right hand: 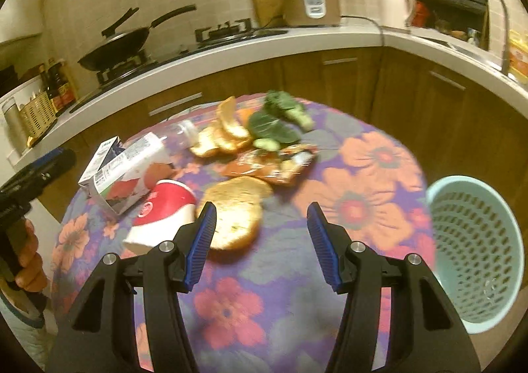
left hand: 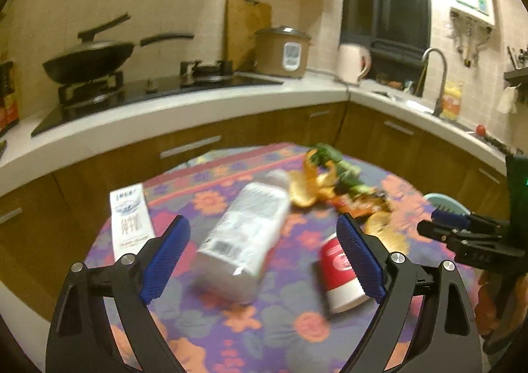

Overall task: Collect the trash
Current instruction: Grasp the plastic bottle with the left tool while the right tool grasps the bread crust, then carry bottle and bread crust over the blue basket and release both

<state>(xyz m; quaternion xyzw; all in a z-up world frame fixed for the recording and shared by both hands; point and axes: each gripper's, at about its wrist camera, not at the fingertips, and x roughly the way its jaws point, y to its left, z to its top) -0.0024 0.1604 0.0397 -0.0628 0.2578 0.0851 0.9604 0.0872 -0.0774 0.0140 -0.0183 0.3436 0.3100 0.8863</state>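
Left gripper (left hand: 264, 254) jaws wide, empty — straddle white rectangular paper carton (left hand: 246, 231) on floral-clothed round desk (left hand: 264, 333); right gripper (right hand: 260, 247) jaws part-open, empty — pale-green perforated plastic basket (right hand: 475, 254) near.

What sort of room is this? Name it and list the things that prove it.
A home kitchen, most likely. A wok sits on a gas stove, a rice cooker stands on the counter, and a sink tap is to the right.

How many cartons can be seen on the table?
2. One carton lies on its side in the middle of the table, beside the red cup. A second, slimmer carton lies flat near the table's left edge. Others may be hidden.
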